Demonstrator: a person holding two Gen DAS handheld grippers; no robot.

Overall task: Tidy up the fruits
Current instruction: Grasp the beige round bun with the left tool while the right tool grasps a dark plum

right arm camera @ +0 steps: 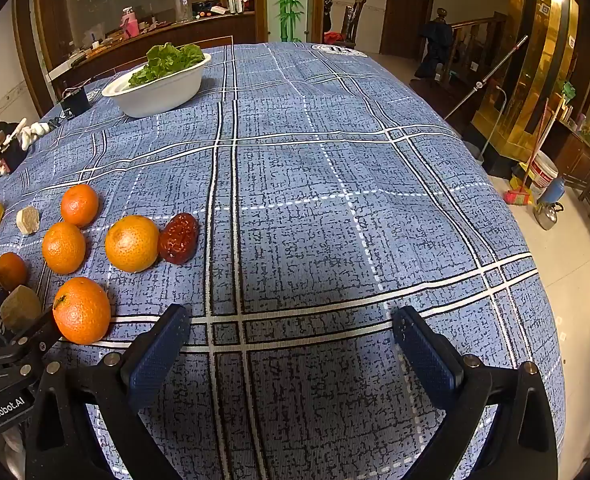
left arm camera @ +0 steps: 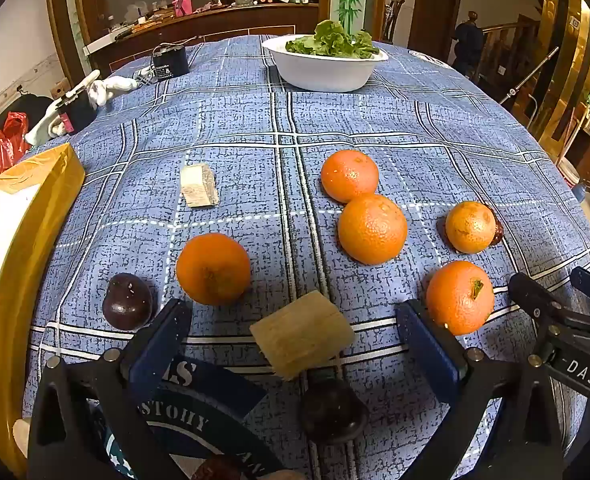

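Hovering over oranges (left arm camera: 213,268), left tongs (left arm camera: 291,344) gaping empty, right tongs (right arm camera: 291,344) likewise

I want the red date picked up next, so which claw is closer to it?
Right, likely. The red date lies just ahead-left of the open right claw; from the left claw it sits far right, mostly hidden behind an orange.

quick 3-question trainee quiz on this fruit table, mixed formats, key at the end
1. True or false: the left gripper is shut on an orange.
2. How many oranges lie on the tablecloth?
3. What touches the red date? A) white bowl B) an orange C) right gripper

Key: 1 false, open over a wood block; 2 five; 3 B.
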